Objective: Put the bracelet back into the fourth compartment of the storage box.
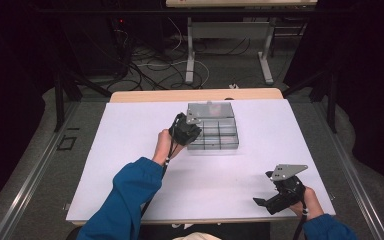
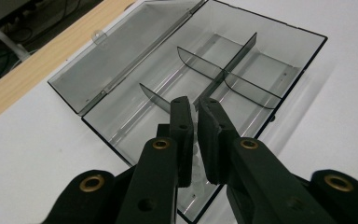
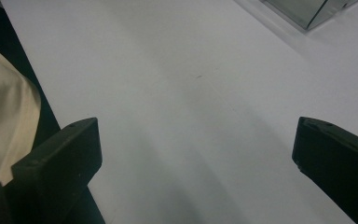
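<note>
- Nearest the camera in the high view, the right tongs (image 1: 275, 199) rest at the near right of the white worktop (image 1: 130, 150), held by a hand in a blue sleeve; their jaws stand wide apart with only bare sheet between them, so they seem parked out of the way
- Left tongs (image 1: 190, 131) reach to the near left side of the clear compartment box (image 1: 214, 134), which sits at the middle of the worktop toward its far edge
- Its lid (image 2: 121, 60) lies folded open and flat on the far side, probably to leave the compartments free for access
- Seen along the left tongs (image 2: 195, 122), the jaws are nearly together on a small clear piece (image 2: 196, 154) over the box's near compartment; what the piece is I cannot tell
- Grey dividers (image 2: 223, 70) split the box into cells, all seemingly empty
</note>
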The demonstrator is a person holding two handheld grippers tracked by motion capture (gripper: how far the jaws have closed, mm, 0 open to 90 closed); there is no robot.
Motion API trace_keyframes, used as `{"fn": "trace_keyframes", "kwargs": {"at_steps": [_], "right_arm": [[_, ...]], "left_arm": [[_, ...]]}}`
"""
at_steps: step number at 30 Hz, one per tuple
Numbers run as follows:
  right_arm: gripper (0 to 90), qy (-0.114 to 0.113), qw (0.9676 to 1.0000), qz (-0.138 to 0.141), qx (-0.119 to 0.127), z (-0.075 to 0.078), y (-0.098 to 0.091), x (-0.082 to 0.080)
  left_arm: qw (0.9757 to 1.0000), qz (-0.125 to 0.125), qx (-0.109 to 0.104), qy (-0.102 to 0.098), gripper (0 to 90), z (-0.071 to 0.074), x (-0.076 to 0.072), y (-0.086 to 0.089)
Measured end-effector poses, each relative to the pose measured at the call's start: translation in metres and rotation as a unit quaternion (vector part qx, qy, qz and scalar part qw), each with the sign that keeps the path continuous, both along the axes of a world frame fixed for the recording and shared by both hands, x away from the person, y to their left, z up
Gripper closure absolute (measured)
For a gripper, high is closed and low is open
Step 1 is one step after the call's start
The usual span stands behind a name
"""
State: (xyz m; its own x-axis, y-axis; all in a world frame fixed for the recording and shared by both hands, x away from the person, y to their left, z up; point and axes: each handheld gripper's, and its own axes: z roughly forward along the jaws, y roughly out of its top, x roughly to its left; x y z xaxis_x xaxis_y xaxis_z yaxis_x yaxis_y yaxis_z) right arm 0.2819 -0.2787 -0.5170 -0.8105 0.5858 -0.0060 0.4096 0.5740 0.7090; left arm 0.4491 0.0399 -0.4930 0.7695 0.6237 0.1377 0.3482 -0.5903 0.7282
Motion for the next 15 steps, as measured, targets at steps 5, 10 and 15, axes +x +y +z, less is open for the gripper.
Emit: {"fn": "trace_keyframes", "kwargs": {"at_steps": [5,10,15], "right_arm": [[1.0,0.001,1.0,0.0,0.0,0.0,0.0,0.0],[1.1,0.003,1.0,-0.001,-0.001,-0.001,0.0,0.0],[1.1,0.002,1.0,-0.002,-0.001,-0.001,0.001,0.0]], "left_arm": [[0.9999,-0.002,0.008,0.01,84.4,-0.006,0.004,-0.003],[0.9996,0.005,0.017,0.023,84.3,-0.012,0.007,-0.005],[0.9992,0.017,0.024,0.027,84.3,-0.015,0.01,-0.004]]}}
